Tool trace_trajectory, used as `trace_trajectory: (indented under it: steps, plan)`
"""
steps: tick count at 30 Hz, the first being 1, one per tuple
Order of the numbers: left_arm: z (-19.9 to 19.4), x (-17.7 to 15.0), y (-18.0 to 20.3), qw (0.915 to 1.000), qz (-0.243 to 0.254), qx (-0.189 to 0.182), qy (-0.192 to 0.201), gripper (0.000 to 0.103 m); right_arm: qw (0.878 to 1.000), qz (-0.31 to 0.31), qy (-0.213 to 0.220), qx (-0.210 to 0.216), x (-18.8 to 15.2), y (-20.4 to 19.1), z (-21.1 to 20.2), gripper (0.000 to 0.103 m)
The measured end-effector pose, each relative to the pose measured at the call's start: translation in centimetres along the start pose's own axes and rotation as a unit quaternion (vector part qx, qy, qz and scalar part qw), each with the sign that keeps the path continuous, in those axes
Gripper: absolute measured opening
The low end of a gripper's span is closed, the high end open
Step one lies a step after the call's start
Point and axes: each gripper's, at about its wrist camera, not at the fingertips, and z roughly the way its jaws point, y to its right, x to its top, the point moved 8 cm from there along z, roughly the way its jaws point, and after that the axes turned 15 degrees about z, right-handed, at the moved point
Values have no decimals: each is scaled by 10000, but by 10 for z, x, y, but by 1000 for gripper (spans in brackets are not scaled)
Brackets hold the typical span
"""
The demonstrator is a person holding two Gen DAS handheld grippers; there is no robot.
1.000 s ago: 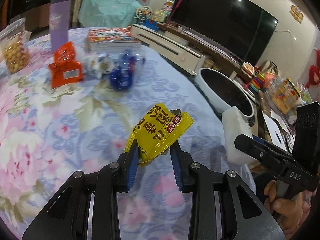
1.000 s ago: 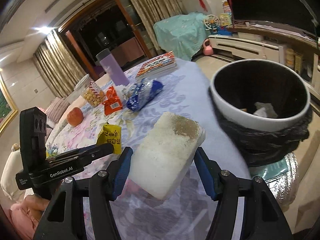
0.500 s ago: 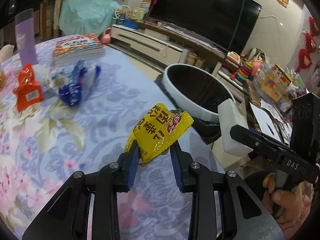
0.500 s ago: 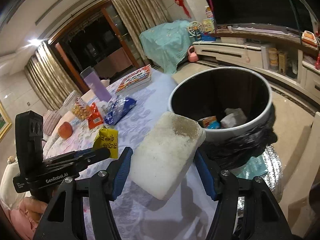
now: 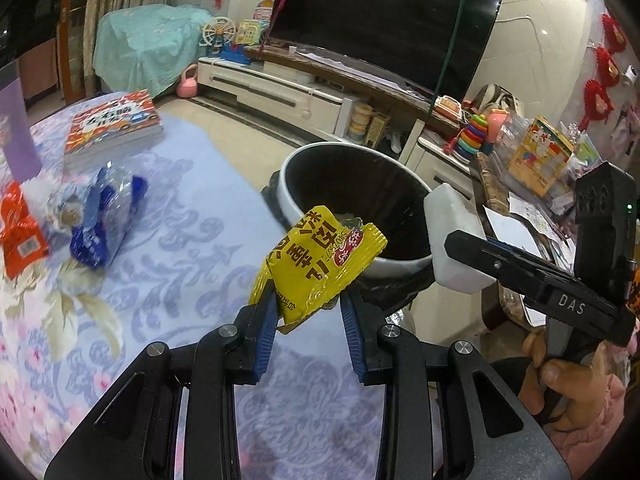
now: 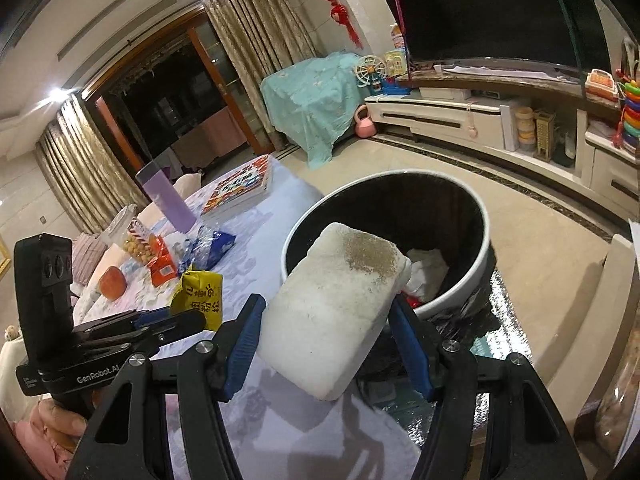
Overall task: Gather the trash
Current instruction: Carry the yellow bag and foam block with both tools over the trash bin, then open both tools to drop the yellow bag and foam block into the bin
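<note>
The left gripper (image 5: 308,312) pinches a yellow snack wrapper (image 5: 320,260) above the table's edge, in front of the white bin (image 5: 394,268). To its right, the right gripper (image 5: 460,246) holds a white foam block (image 5: 448,244) beside the bin's rim. A blue wrapper (image 5: 104,220) and a book (image 5: 114,126) lie on the flowered tablecloth (image 5: 168,264).

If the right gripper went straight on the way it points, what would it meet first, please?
Probably the trash bin: the right gripper, shut on the white foam block, points at its near rim, though depth is unclear.
</note>
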Motion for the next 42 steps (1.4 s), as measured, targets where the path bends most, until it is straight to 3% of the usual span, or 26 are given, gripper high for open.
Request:
trace_trajectory:
  steps: [22,42]
  plan:
    - [44,55,16,9993,327,-51,-146,30,9999,27,0,-167,45,30,18,65]
    - [68,70,19,9989,353,-143,-288,33,9997,110,-104,-216,63,40,36,67]
